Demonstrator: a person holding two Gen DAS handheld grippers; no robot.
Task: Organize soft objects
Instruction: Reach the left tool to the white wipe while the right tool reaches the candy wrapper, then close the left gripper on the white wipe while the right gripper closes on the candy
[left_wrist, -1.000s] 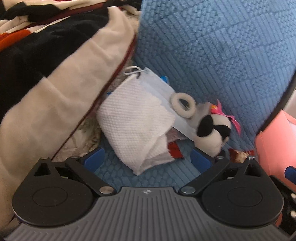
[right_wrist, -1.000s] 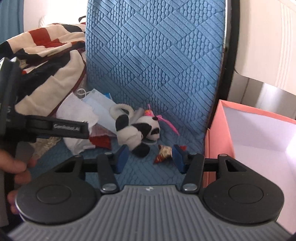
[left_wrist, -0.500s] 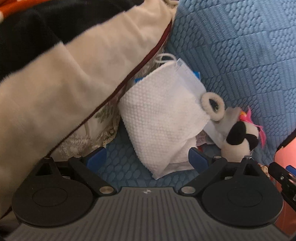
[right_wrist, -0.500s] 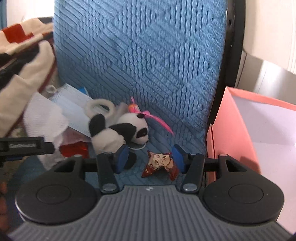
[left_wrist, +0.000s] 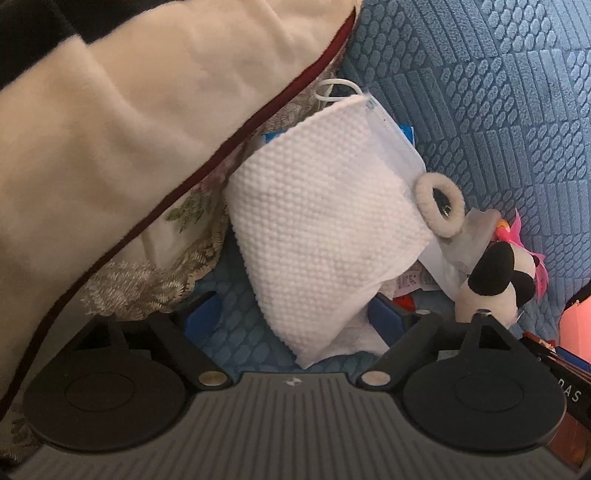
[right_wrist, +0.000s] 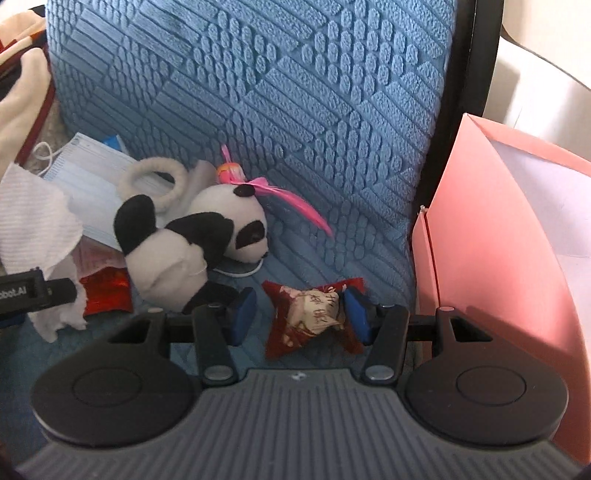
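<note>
White cloth (left_wrist: 317, 229) between closing left tool (left_wrist: 295, 321) pads, untouched.

Left gripper (left_wrist: 295, 317) is tipped steeply downward, its blue pads (left_wrist: 202, 314) standing wide apart and the jaws closing in, with white cloth lying between them but not yet pressed. Right gripper (right_wrist: 301, 319) is angled down as well, jaws about half spread, a small wrapped piece sitting in the gap, close against the right-hand pad (right_wrist: 356, 314), the other pad clear.
</note>
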